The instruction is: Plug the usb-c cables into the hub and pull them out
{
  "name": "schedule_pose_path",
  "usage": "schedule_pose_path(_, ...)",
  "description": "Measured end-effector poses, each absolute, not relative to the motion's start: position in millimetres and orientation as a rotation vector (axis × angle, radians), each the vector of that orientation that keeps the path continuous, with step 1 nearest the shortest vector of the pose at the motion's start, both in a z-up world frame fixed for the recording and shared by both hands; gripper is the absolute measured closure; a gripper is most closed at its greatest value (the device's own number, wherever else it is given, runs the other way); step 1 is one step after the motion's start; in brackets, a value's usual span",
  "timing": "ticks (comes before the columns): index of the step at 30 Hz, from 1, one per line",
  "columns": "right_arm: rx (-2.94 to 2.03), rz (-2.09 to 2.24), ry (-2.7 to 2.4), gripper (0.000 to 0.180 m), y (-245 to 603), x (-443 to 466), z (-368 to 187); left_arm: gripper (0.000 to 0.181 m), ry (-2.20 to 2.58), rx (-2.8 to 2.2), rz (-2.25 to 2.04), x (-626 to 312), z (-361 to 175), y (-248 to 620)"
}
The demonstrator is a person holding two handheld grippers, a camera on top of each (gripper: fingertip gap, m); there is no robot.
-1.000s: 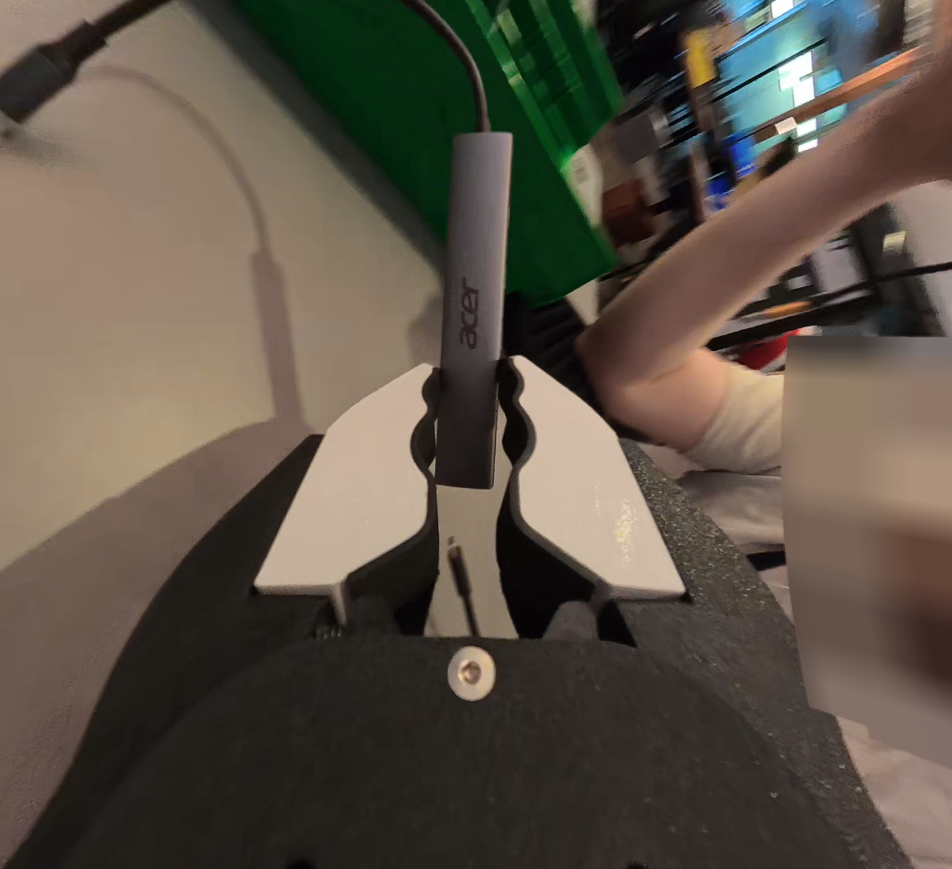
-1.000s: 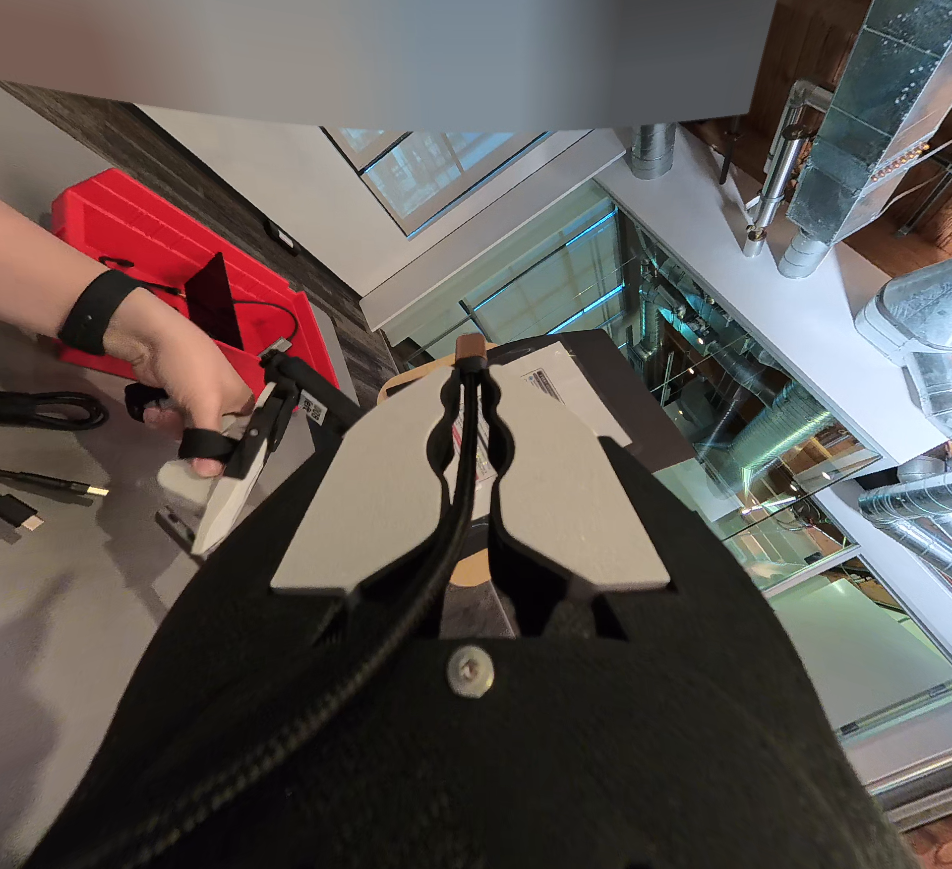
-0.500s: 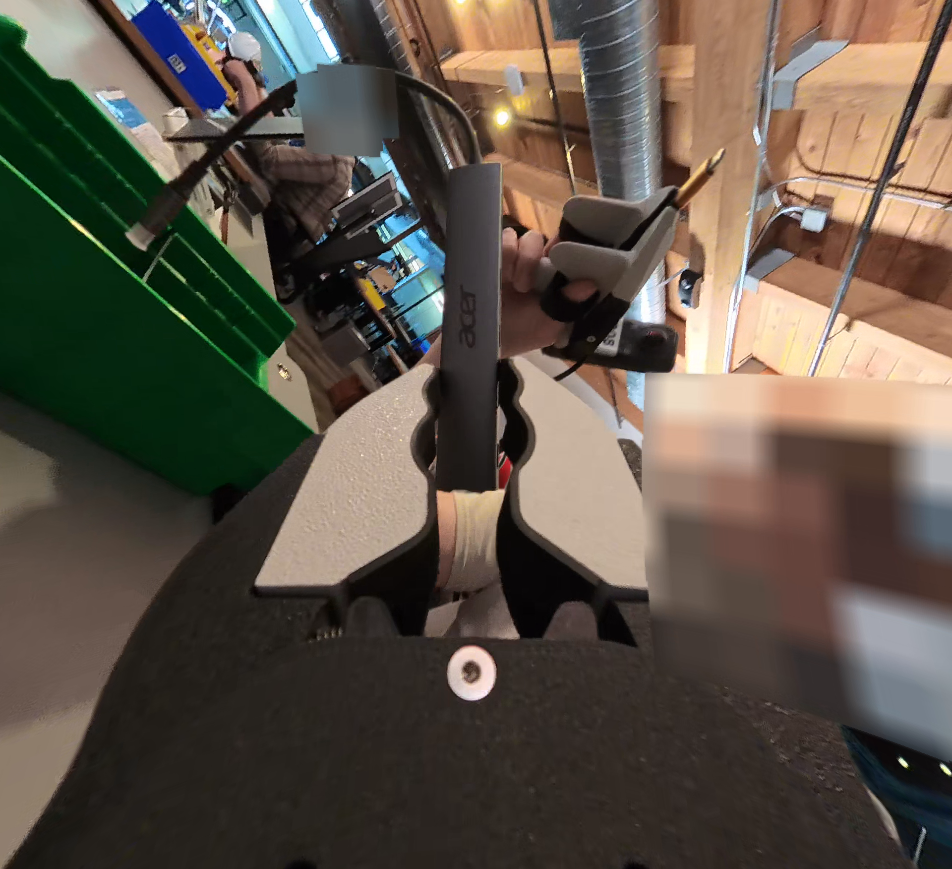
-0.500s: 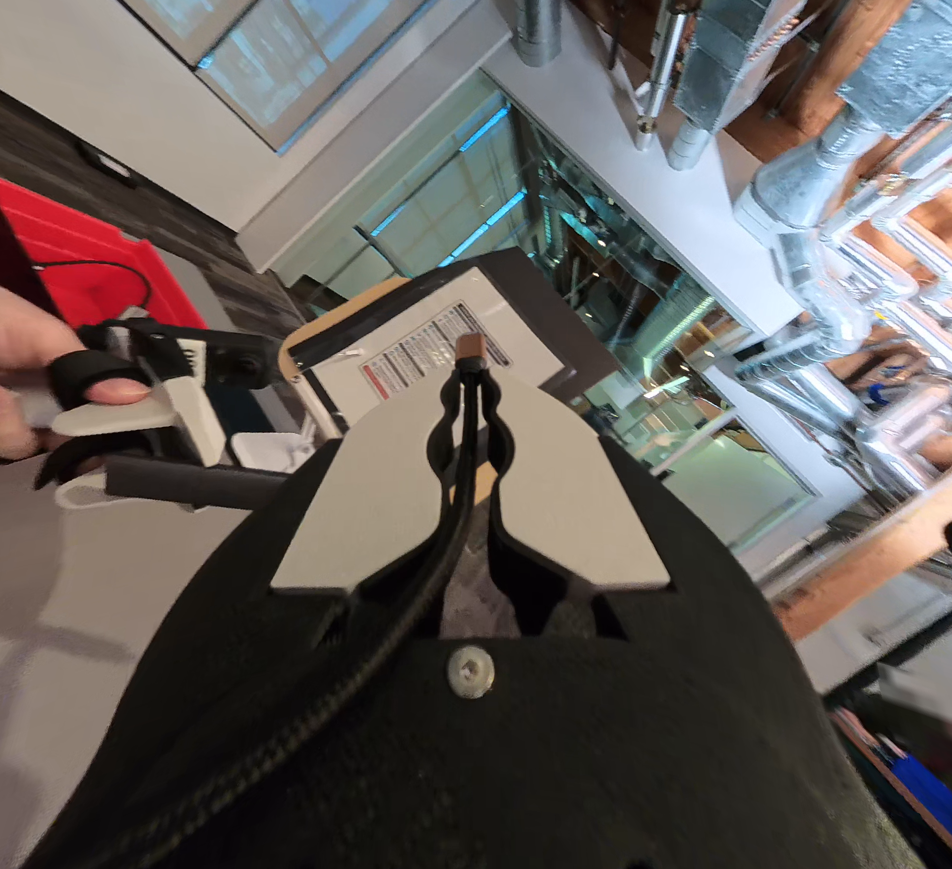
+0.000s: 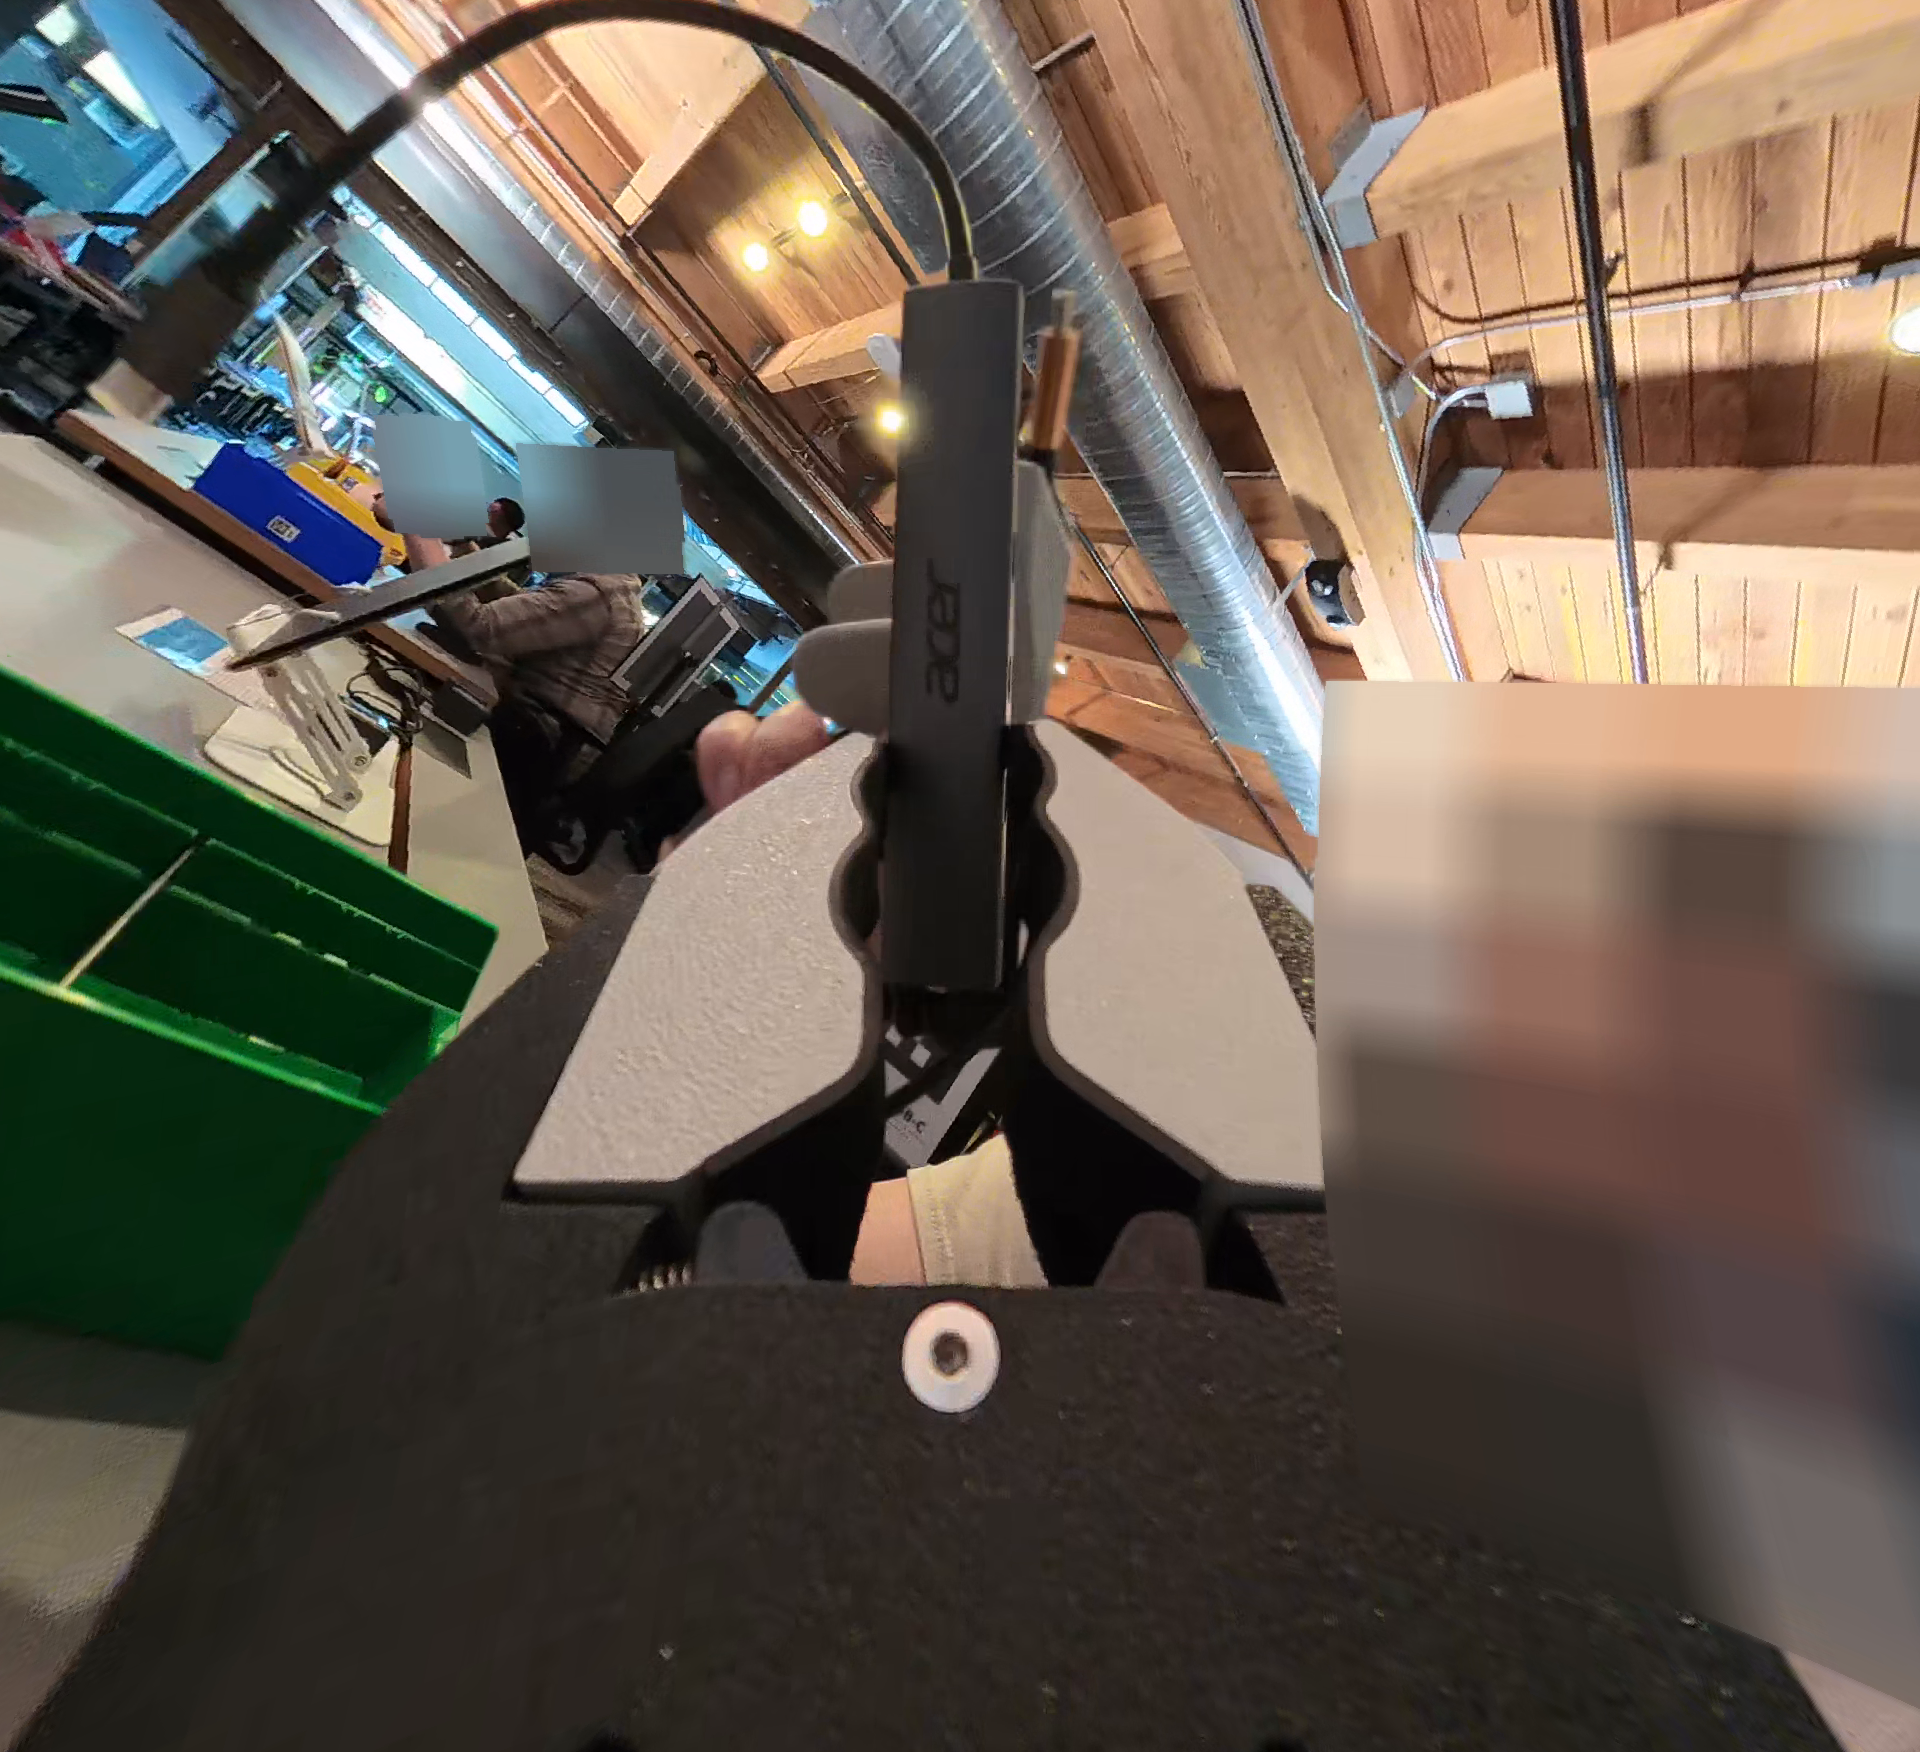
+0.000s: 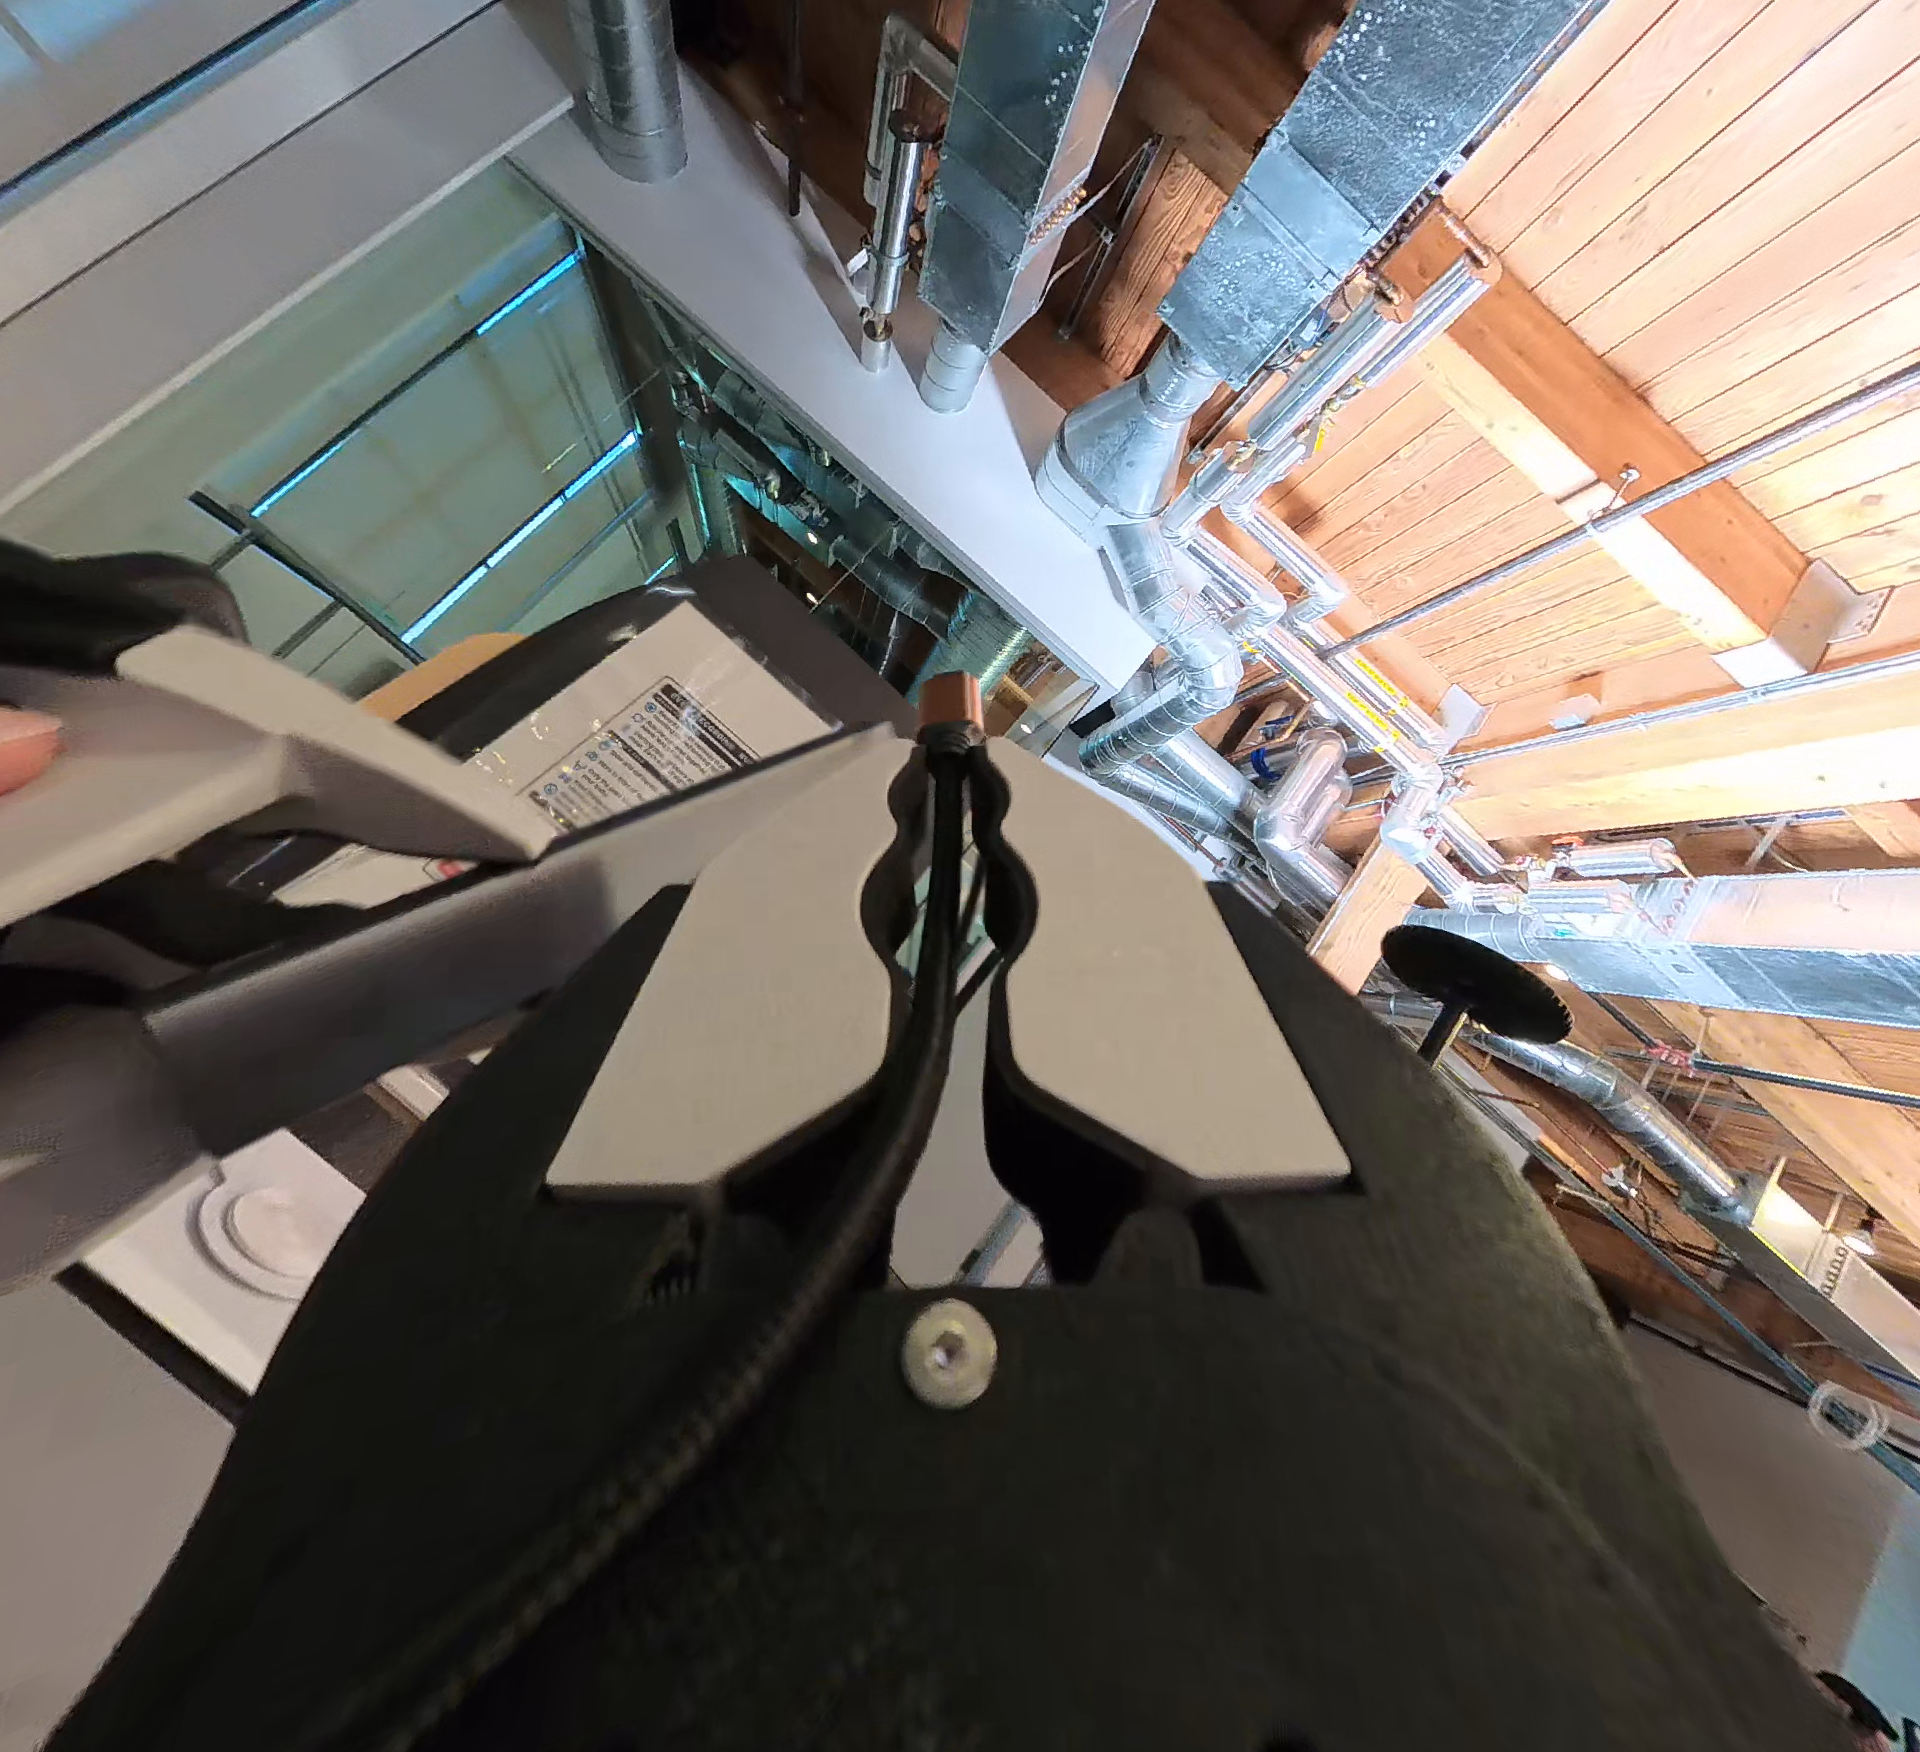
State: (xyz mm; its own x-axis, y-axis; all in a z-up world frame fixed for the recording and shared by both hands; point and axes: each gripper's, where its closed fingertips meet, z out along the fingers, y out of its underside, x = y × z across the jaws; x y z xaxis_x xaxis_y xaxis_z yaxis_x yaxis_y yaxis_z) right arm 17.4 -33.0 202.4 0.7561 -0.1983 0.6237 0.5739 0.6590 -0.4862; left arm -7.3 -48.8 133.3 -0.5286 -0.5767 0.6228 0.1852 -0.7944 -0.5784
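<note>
My left gripper [image 5: 951, 757] is shut on a grey usb hub [image 5: 951, 580], which stands upright between the fingers. The hub's own black cable [image 5: 665, 14] arcs from its top to the left. My right gripper [image 6: 948, 757] is shut on a black braided usb-c cable [image 6: 925, 985], with the copper plug [image 6: 948, 703] sticking out past the fingertips. In the left wrist view the copper plug [image 5: 1058, 383] sits just right of the hub's upper end, close beside it. In the right wrist view the hub [image 6: 416, 964] reaches in from the left, its end next to the plug. Whether they touch is unclear.
A green divided bin [image 5: 208, 1027] stands at the left on the grey table. People sit at a desk [image 5: 561, 622] farther back. A white box with a label [image 6: 665, 715] is behind the plug. Wooden ceiling beams and metal ducts [image 6: 1049, 40] fill the background. About 7 cm separates my left fingertips from my right.
Both grippers have tilted up off the table and come together. The copper plug, earlier well apart from the hub, is now right beside its upper end.
</note>
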Motion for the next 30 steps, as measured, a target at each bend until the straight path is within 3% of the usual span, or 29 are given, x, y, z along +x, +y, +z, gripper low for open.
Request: schedule_pose_path(30,-0.605,-0.342,-0.538,0.172,-48,14,201,0.159,0.796,-1.104,-2.063,10,147,-84)
